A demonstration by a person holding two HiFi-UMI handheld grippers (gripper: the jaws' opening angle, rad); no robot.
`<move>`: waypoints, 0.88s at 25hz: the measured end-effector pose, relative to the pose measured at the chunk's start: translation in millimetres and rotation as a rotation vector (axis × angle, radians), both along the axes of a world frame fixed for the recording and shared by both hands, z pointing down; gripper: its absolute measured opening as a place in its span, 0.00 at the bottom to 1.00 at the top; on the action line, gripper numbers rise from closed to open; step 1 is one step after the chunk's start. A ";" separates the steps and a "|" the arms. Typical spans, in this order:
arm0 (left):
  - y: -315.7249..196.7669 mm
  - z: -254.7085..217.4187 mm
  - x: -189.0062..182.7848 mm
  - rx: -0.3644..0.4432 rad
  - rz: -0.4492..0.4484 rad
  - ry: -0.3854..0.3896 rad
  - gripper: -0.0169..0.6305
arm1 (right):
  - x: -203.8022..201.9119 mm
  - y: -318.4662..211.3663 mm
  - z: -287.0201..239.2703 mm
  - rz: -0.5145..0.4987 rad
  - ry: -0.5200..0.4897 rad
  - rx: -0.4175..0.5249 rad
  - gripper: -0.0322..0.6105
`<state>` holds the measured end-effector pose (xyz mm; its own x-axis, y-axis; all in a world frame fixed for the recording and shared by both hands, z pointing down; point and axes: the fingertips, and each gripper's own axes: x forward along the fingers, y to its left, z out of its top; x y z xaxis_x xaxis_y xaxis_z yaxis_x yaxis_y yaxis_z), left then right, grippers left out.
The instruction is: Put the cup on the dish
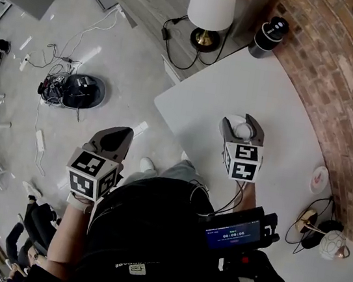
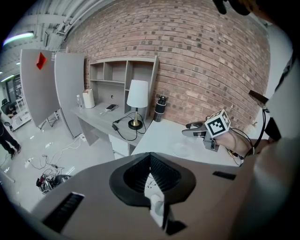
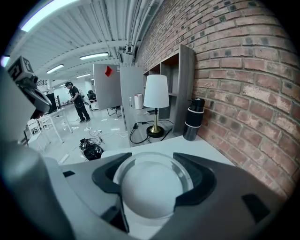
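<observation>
Ok, right gripper [image 3: 152,168] is clamped wide on the white cup [image 3: 152,192], 1 pad each side. The clear dish [image 3: 187,171] lies right beneath the cup on the white table [image 1: 281,100], its rim ringing it; can't tell if they touch. Left gripper [image 2: 151,180] is closed on nothing, off the table edge, well apart. Likely move: straight down, right hand only.

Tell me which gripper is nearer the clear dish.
Right. The right gripper, holding the cup, is just above the dish on the table; the left gripper is off the table's edge, over the floor.
</observation>
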<state>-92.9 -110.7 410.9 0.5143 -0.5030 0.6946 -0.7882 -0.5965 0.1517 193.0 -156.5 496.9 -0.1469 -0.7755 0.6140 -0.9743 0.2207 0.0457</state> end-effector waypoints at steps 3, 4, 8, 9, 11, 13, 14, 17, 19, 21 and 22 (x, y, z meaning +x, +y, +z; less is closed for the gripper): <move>-0.9 1.6 3.4 -0.002 -0.002 -0.008 0.04 | 4.8 -3.5 14.3 -0.006 0.015 -0.015 0.48; -1.0 2.1 4.4 -0.004 -0.004 -0.010 0.04 | 6.3 -4.3 19.4 -0.009 0.019 -0.023 0.48; 0.5 4.4 6.1 -0.019 -0.016 -0.026 0.04 | 10.3 -6.7 38.4 -0.014 0.016 -0.050 0.48; 0.4 4.9 6.3 -0.022 -0.018 -0.031 0.04 | 11.1 -8.1 42.1 -0.017 0.018 -0.052 0.48; 0.2 6.6 6.8 -0.028 -0.024 -0.041 0.04 | 13.3 -11.0 49.5 -0.021 0.031 -0.055 0.48; 0.4 9.3 7.7 -0.035 -0.029 -0.049 0.04 | 16.5 -12.7 57.7 -0.020 0.039 -0.061 0.48; 1.0 10.8 7.9 -0.039 -0.031 -0.052 0.04 | 17.7 -12.9 62.0 -0.018 0.040 -0.065 0.48; 2.7 14.3 7.4 -0.051 -0.044 -0.059 0.04 | 19.2 -13.0 74.7 -0.021 0.041 -0.082 0.48; 4.0 16.3 7.3 -0.059 -0.053 -0.064 0.04 | 19.7 -13.3 82.3 -0.028 0.041 -0.094 0.48; 5.5 18.2 7.1 -0.067 -0.061 -0.070 0.04 | 18.7 -14.5 89.3 -0.040 0.041 -0.104 0.48; 5.8 19.0 6.9 -0.070 -0.066 -0.073 0.04 | 17.3 -15.3 92.1 -0.046 0.041 -0.110 0.48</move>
<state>-86.0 -104.9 429.9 0.4288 -0.4830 0.7634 -0.8357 -0.5331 0.1321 210.3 -171.8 589.0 -0.1541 -0.6961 0.7012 -0.9607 0.2715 0.0584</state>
